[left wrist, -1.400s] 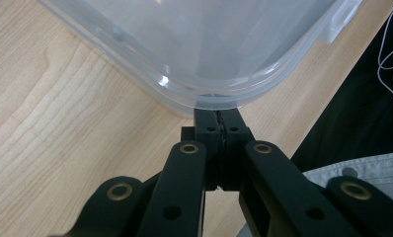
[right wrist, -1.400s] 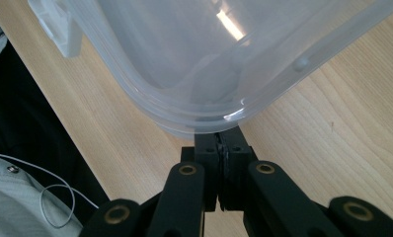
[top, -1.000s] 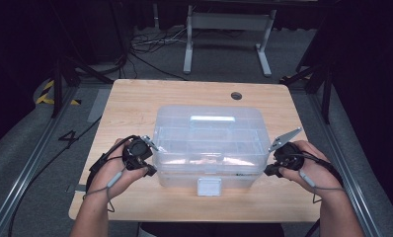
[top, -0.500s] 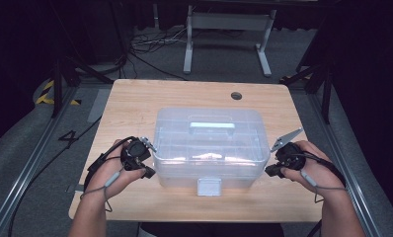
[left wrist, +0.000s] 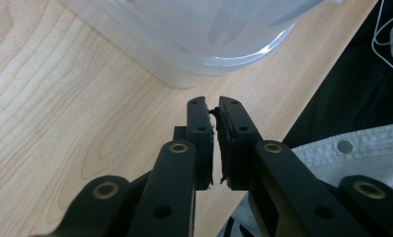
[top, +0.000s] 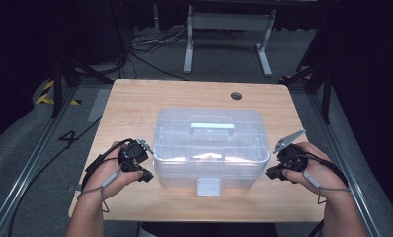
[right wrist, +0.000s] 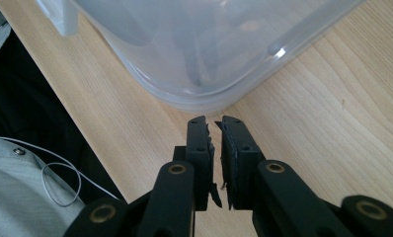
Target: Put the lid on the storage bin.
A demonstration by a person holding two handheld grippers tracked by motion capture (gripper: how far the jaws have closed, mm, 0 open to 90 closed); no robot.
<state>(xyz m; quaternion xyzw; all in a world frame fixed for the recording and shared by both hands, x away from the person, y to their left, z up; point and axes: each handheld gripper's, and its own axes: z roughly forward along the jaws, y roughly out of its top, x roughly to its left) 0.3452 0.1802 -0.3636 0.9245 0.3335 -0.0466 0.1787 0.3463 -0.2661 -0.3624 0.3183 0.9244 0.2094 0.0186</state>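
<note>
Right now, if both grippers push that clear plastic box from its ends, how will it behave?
Clear plastic box likely slides readily: smooth walls on a smooth wooden table. Thin translucent sides may flex under the jaws. Wide, low shape looks unlikely to tip; contents are blurred, so weight is uncertain.

Clear plastic lidded storage box [top: 212, 148] with top handle, upright, closed, centred on the wooden table [top: 135, 98]

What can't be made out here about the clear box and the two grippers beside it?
- Contents of the clear plastic box: in the high view the frosted lid blurs them; both gripper views cut the box off at the top edge.
- Front latch: too small in the high view to tell if it is fastened.
- Left gripper and right gripper: a narrow gap, nothing between the jaws.
</note>
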